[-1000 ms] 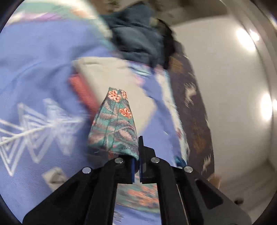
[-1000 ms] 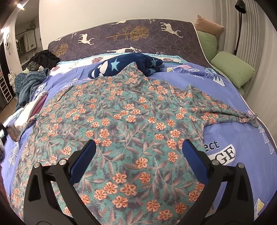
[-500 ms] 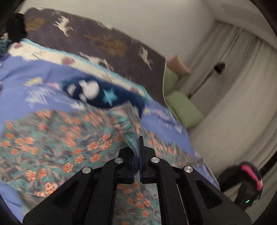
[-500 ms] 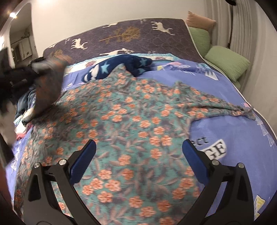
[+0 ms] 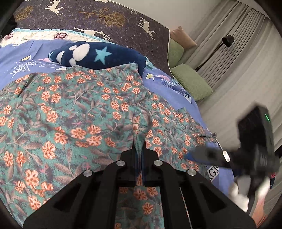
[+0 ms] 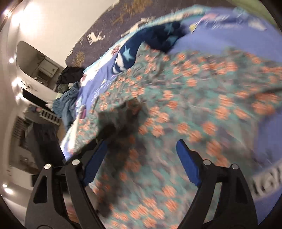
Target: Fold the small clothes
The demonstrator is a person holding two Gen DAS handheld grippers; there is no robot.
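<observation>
left gripper pinched closed; right gripper fingers apart, closing

Your left gripper is clamped on a raised fold of the floral garment, which lies spread over the blue bedsheet. Beyond it a navy star-print fleece rests near the deer-patterned headboard. Your right gripper (blurred) hangs at the garment's right edge.

Bed — floral garment, navy star blanket on it.
</observation>
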